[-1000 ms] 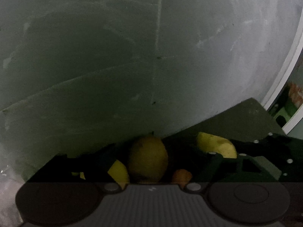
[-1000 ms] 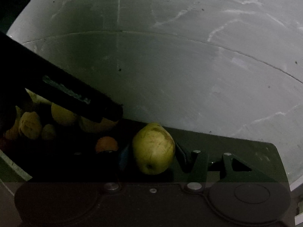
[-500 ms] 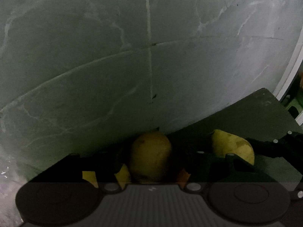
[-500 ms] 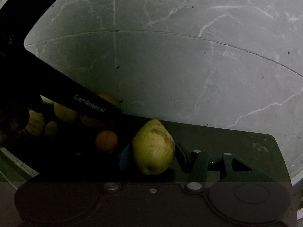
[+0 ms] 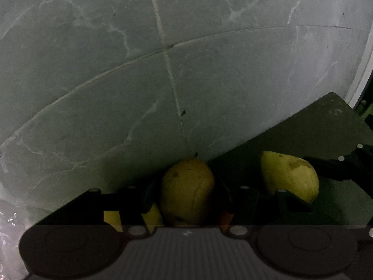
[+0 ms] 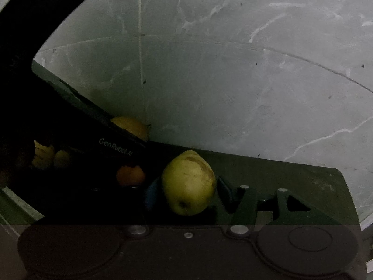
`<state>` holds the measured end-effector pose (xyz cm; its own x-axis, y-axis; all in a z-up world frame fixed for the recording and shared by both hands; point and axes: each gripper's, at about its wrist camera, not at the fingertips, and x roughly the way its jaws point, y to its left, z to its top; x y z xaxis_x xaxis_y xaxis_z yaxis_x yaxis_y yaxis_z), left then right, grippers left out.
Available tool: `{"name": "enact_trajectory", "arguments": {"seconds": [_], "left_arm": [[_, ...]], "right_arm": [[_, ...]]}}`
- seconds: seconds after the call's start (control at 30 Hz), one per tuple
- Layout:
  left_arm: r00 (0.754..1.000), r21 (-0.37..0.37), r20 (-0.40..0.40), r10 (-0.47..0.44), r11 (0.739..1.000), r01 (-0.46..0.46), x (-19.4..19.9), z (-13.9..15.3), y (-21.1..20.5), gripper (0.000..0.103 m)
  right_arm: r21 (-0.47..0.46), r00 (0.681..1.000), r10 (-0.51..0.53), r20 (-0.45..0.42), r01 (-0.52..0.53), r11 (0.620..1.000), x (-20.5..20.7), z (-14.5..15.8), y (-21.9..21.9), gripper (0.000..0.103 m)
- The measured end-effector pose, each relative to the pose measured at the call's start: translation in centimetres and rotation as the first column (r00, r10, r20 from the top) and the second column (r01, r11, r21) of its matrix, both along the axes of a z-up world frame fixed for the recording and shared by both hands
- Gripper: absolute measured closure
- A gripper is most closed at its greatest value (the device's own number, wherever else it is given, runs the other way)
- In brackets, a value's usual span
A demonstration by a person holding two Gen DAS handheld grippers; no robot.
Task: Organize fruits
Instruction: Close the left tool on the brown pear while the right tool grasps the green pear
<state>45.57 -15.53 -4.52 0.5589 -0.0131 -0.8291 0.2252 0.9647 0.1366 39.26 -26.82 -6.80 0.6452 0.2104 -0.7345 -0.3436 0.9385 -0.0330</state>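
My left gripper (image 5: pixel 186 194) is shut on a yellow-brown pear (image 5: pixel 186 179), held upright between its dark fingers. To its right a second, paler pear (image 5: pixel 289 177) sits in the black fingers of the right gripper. In the right wrist view my right gripper (image 6: pixel 187 193) is shut on that greenish-yellow pear (image 6: pixel 188 175), with a blue pad (image 6: pixel 151 193) against its left side. The left gripper's black body (image 6: pixel 116 148) crosses the left of this view with its pear (image 6: pixel 132 127) showing behind it. Both fruits hang over a dark green tabletop (image 6: pixel 279 170).
An orange (image 6: pixel 130 175) and several yellow fruits (image 6: pixel 44 154) lie in shadow at the left of the table. Grey marble floor tiles (image 5: pixel 209 70) fill the background beyond the table edge. A white strip (image 5: pixel 364 65) runs along the far right.
Both grippers have kept their pears while moving. The left gripper's body sits higher in the right wrist view, and the right-held pear has slid rightward in the left wrist view.
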Motion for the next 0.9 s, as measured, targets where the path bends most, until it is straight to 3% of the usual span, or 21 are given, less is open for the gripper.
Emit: {"name": "enact_trajectory", "arguments": {"seconds": [0.37,0.9], "left_arm": [[1.0,0.045,0.008,-0.005,0.999,0.004,-0.2,0.0,-1.0,0.045],[0.999,-0.043,0.04,0.011,0.999,-0.009,-1.7,1.5,0.5,0.045]], "right_arm": [[0.012,0.999,-0.019,-0.032,0.019,1.0,0.5,-0.4,-0.4,0.049],[0.05,0.995,-0.094,-0.016,0.095,0.994,-4.0,1.3,-1.6,0.049]]}}
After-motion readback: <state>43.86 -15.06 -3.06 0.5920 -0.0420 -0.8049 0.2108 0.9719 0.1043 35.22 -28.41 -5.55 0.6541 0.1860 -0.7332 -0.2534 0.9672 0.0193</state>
